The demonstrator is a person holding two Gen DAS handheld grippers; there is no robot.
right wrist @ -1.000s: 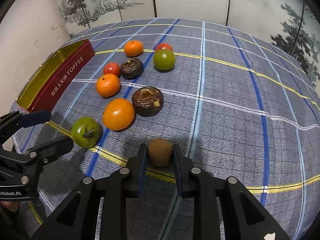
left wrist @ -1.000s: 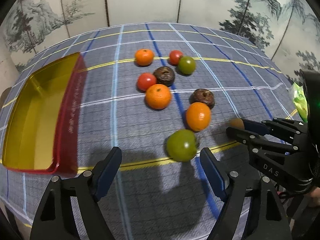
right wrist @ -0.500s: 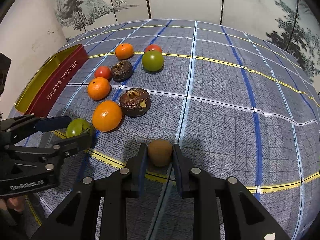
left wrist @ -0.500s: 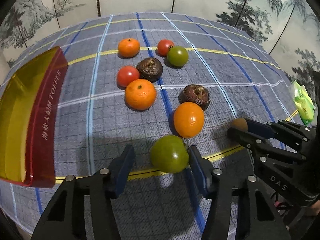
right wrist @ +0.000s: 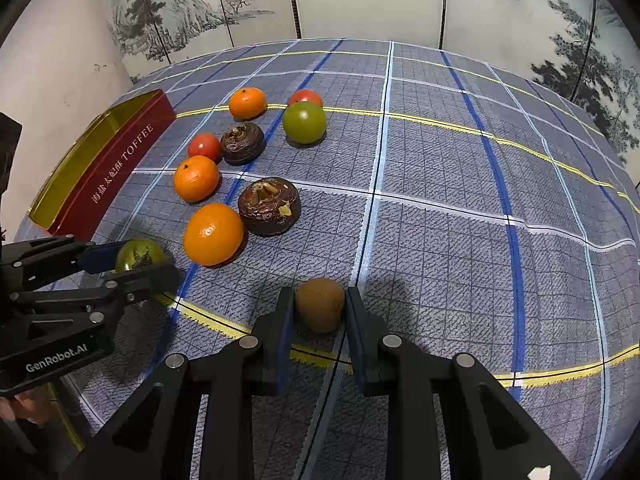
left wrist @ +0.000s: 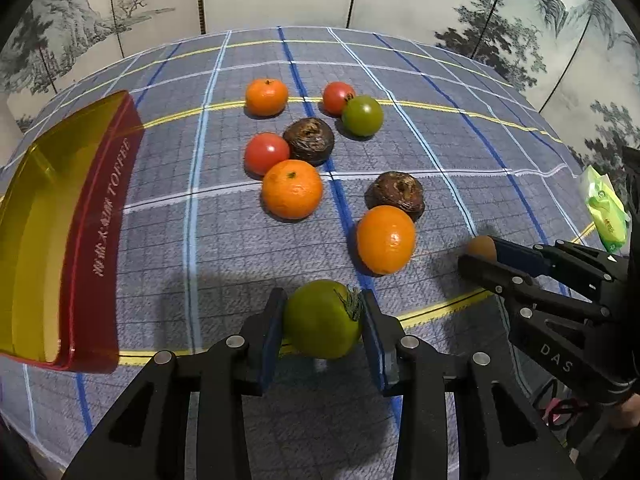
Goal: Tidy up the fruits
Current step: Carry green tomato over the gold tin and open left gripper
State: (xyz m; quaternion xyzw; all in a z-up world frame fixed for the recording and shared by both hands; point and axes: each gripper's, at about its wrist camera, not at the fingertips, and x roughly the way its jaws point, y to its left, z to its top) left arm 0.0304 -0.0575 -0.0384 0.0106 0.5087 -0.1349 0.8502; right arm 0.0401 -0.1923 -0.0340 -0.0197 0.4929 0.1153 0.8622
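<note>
Left wrist view showed the left gripper (left wrist: 322,324) jaws just closed across the soft, bruisable green tomato (left wrist: 320,319), right gripper (right wrist: 320,311) clamping the kiwi (right wrist: 320,309).

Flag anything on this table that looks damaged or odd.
Two dark brown fruits look shrivelled, with torn, flaking tops, unlike the smooth oranges and tomatoes around them. Nothing looks spilled.

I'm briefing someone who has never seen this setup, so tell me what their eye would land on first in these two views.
First, the two grips: the left gripper has just been closing and now pinches a green tomato at the near edge of the checked cloth, while the right gripper clamps a brown kiwi beside it. Next, the bright cluster of oranges, red tomatoes and dark brown fruits mid-cloth, and the red TOFFEE tin standing open at far left.
</note>
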